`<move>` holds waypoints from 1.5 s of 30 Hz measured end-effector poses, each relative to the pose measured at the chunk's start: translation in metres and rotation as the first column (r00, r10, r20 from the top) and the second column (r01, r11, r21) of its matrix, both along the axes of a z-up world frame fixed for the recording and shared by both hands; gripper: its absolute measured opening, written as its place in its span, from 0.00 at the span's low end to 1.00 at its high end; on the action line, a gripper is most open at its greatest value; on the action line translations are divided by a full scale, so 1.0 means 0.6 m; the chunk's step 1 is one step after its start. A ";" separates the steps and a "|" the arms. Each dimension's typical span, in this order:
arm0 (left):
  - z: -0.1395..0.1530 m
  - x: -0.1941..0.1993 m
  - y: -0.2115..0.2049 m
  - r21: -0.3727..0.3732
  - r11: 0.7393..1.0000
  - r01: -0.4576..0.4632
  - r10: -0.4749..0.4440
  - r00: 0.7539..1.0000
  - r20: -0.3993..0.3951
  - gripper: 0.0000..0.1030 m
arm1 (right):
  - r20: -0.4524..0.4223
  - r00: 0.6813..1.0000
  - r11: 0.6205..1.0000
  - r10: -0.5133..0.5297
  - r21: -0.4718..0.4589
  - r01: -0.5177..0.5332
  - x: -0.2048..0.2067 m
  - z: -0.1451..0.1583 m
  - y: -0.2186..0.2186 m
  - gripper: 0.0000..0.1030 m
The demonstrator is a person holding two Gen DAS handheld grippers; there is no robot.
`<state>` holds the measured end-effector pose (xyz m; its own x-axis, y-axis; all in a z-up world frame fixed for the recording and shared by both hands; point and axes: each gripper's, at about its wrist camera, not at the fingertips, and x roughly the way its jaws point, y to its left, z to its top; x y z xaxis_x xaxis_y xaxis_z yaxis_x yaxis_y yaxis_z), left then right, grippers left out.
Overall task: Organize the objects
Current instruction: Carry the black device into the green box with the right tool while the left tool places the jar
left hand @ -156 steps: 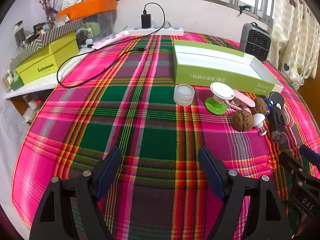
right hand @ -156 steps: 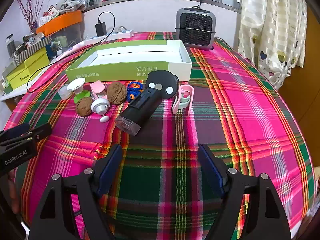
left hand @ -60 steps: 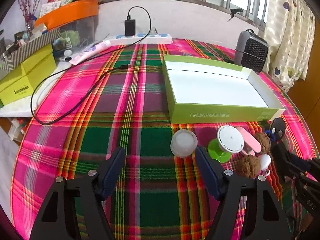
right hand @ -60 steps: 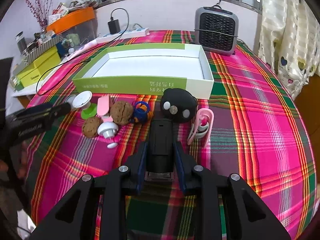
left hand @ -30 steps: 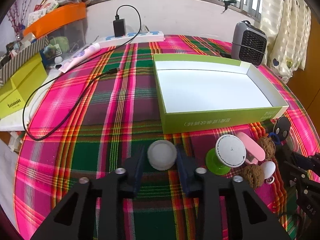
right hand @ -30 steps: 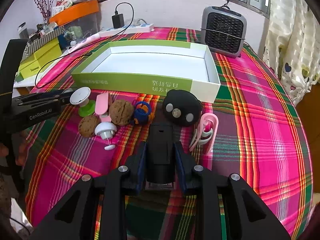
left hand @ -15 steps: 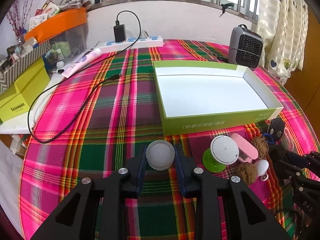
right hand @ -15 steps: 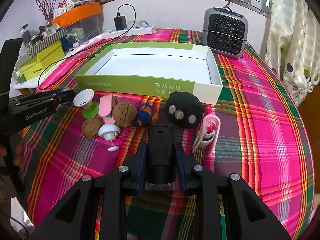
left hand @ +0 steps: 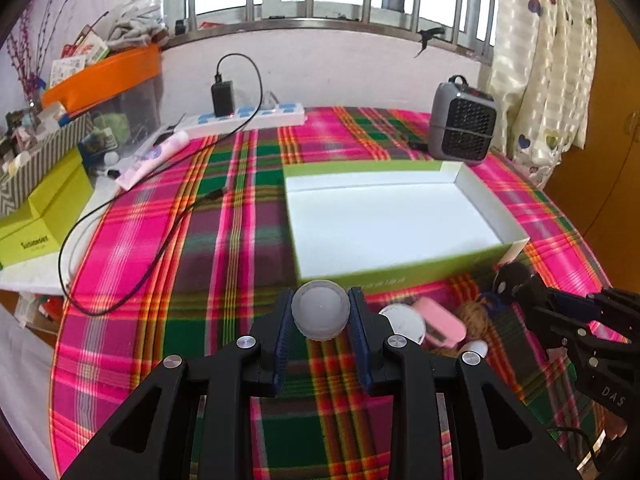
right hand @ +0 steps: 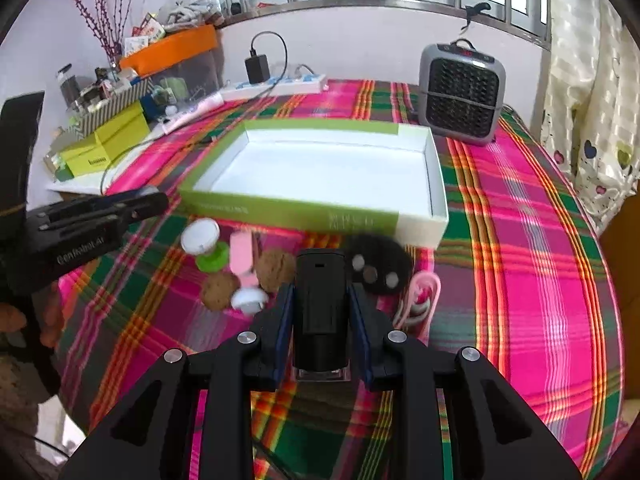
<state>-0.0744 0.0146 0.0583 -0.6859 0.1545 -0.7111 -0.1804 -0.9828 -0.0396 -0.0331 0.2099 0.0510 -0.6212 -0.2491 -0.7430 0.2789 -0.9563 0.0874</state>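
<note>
left wrist view: plaid-clothed table [left hand: 240,208] under a barred window, open green box [left hand: 392,220] mid-table, heater [left hand: 462,128] at far edge; left gripper [left hand: 320,332] clamps a frosted round jar [left hand: 320,310], right gripper [right hand: 320,320] clamps a black cylindrical device [right hand: 320,300], both before the box's near wall.

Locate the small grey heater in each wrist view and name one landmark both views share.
Left wrist: the grey heater stands upper right, beyond the far right corner of the green box.
Right wrist: the grey heater stands upper right of centre, just behind the green box.
Shared landmark: the white power strip against the back wall.
</note>
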 end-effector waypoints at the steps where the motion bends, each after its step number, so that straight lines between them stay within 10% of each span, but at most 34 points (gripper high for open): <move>1: 0.003 -0.004 0.002 0.003 1.000 0.006 -0.006 1.000 -0.001 0.25 | -0.007 1.000 1.000 0.003 0.000 -0.003 -0.004 0.007 -0.002 0.28; 19: 0.014 -0.151 0.039 0.034 0.997 0.072 -0.073 0.996 0.049 0.25 | 0.044 0.998 0.999 0.038 -0.011 -0.038 -0.172 0.040 -0.026 0.28; 45: -0.061 -0.280 0.066 -0.025 0.998 0.064 -0.060 0.986 0.158 0.25 | 0.182 0.983 1.000 -0.008 0.027 0.004 -0.314 -0.041 -0.039 0.28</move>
<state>-0.2424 0.0540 0.0216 -0.5552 0.1706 -0.8141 -0.2348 -0.9711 -0.0434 -0.2214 0.1866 0.0261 -0.4762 -0.2243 -0.8502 0.2550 -0.9606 0.1106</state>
